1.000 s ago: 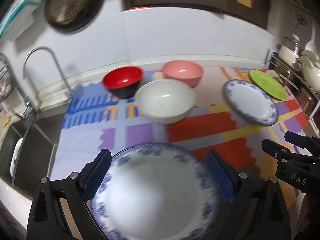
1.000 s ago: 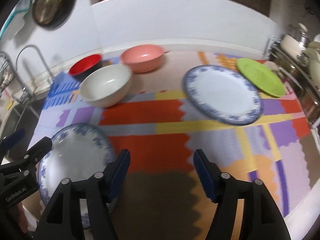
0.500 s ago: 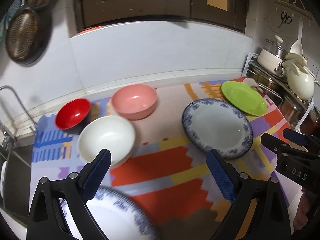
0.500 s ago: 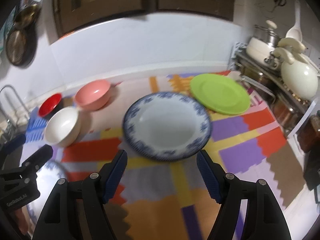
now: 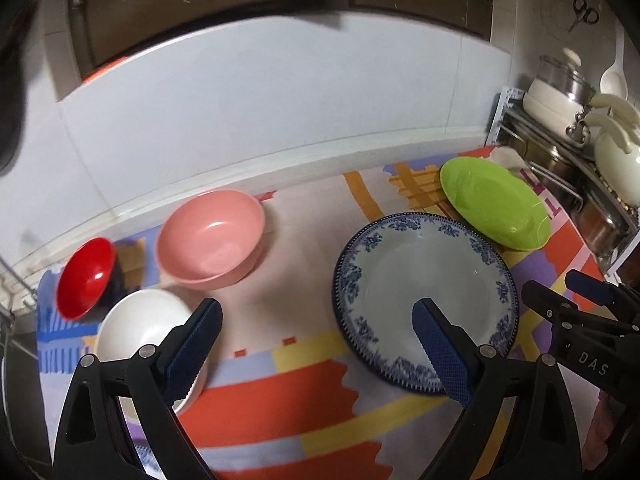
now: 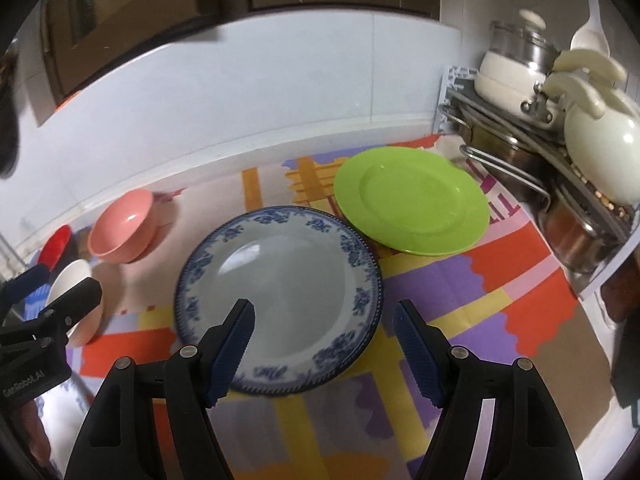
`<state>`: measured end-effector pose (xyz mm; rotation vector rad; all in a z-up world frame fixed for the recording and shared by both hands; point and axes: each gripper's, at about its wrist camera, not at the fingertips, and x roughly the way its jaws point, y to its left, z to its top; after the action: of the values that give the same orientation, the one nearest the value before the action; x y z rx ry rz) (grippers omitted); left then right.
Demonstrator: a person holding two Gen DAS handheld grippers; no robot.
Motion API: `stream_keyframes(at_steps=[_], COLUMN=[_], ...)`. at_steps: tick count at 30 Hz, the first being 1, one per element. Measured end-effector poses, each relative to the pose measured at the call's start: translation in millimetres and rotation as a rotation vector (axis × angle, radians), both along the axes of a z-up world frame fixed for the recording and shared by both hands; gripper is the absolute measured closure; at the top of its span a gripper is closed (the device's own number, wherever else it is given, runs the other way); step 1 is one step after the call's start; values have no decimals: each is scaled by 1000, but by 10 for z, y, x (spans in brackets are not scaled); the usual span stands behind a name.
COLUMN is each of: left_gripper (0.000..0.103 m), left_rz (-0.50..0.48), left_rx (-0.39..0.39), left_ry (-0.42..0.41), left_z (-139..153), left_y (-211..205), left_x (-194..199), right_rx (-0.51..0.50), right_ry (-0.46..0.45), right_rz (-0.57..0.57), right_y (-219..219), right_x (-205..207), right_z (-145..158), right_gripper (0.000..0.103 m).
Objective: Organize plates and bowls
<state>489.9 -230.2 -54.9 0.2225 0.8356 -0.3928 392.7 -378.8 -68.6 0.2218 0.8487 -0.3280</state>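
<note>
**A:** On the patterned counter mat [image 6: 500,292] we've got everything spread out. Biggest piece is the blue-rimmed plate [image 6: 280,284], flat and face up mid-mat. Just behind it to the right is the green plate [image 6: 412,200]; from our right wrist view their rims look touching or overlapping, can't tell which.

**B:** Yep, and the bowls are over on the left side. Pink bowl [image 5: 210,238] sits upright near the back wall, the white bowl [image 5: 144,324] is closer to us, partly behind our left finger, and the small red bowl [image 5: 82,278] is tilted at the far left, right beside the white one.

**A:** Tools next. Our left gripper [image 5: 316,354] hangs above the mat with its jaws wide apart, nothing between them, one blue pad over the white bowl and the other over the blue-rimmed plate's near edge.

**B:** Our right gripper [image 6: 324,346] is spread too and empty, hovering over that plate's near rim. Whether either one touches the plate, we can't tell.

**A:** Off to the right there's a rack with a cream kettle [image 6: 600,148] and pots.
</note>
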Motion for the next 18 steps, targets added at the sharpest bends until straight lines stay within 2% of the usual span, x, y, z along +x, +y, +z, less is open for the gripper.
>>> stream_keyframes(at_steps=[7,14,18], left_gripper=[8,15,20], left_rz=[-15,-30,-30], left_rx=[51,66,81], left_ry=[63,185,212], left_z=[-316,-641,-774], left_y=[-301,-449,-496], left_x=[326,569,640], right_rx=[51,87,86], right_ry=[53,123,143], right_rz=[-32,-49,-57], right_y=[-321,-540,-589], right_x=[270,497,581], right_z=[-292,-598,-703], right_gripper=[31,31,36])
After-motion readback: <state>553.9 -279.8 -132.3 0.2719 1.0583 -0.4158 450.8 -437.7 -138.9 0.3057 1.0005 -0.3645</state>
